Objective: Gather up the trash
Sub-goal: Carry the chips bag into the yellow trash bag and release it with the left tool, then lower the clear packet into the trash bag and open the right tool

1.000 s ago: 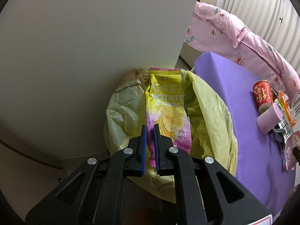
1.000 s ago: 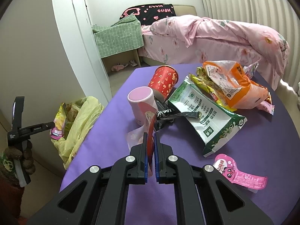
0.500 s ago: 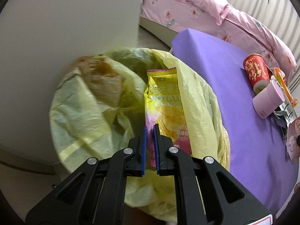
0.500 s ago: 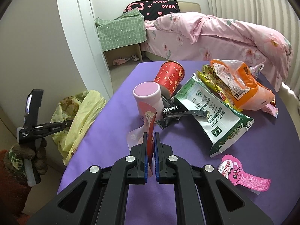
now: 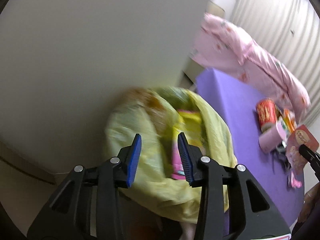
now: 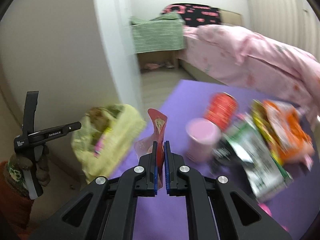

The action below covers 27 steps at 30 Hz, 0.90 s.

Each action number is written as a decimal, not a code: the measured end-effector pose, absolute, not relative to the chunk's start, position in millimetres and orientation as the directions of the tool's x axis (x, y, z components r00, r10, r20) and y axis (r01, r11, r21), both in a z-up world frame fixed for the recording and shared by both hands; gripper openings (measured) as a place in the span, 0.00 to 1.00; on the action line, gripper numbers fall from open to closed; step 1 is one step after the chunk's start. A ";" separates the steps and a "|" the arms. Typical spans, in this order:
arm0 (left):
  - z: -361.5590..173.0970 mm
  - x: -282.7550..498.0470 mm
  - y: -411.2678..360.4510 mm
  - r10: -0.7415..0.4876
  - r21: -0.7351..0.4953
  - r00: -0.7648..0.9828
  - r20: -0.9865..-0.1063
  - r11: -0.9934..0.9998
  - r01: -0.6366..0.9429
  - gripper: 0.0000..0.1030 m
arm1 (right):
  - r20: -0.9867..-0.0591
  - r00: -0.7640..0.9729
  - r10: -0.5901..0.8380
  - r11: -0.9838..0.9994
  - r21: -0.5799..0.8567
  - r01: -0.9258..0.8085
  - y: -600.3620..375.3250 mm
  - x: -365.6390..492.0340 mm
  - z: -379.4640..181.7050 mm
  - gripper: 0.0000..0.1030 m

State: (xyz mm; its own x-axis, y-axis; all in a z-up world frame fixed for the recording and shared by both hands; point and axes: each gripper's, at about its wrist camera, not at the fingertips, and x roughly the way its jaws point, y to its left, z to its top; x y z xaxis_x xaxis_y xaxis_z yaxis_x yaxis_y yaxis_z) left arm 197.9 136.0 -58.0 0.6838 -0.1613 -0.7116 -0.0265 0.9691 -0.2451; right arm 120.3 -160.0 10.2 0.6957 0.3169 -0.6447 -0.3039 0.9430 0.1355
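Note:
My left gripper [image 5: 159, 140] is open above the yellow trash bag [image 5: 212, 132], which hangs beside the purple table. The yellow and pink chip packet [image 5: 188, 128] lies inside the bag, free of the pads. My right gripper [image 6: 160, 150] is shut on a red wrapper [image 6: 159, 127] and holds it upright above the table's left part, close to the bag [image 6: 112, 138]. The left gripper also shows in the right wrist view [image 6: 79, 125], left of the bag. Both views are blurred.
On the purple table [image 6: 160, 220] stand a pink cup [image 6: 201, 140] and a red cup [image 6: 222, 108], with a green and white packet [image 6: 258, 160] and an orange packet [image 6: 286, 128] to the right. A white wall [image 5: 80, 50] is behind the bag. A pink bed [image 6: 250, 56] is beyond.
My left gripper has opened and let go of the chip packet, which now lies in the bag. My right gripper has lifted the red wrapper and moved left toward the bag.

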 end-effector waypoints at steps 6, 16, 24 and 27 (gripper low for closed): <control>-43.1 177.5 174.5 -0.086 -0.252 0.746 -0.661 0.961 -0.112 0.37 | -0.654 0.554 0.515 0.827 0.209 -0.523 -71.7 175.9 1.8 0.07; -64.0 166.8 197.3 -0.087 -0.280 0.735 -0.673 0.949 -0.144 0.38 | -0.828 0.402 0.391 0.844 0.147 -0.516 -8.0 259.1 -84.5 0.07; -78.8 170.1 193.4 -0.122 -0.307 0.724 -0.679 0.943 -0.129 0.38 | -0.882 0.394 0.258 0.867 0.031 -0.498 -10.1 263.6 -105.7 0.07; -74.7 169.5 194.3 -0.119 -0.304 0.732 -0.671 0.944 -0.126 0.39 | -0.877 0.392 0.279 0.863 0.049 -0.503 -11.4 257.4 -103.4 0.07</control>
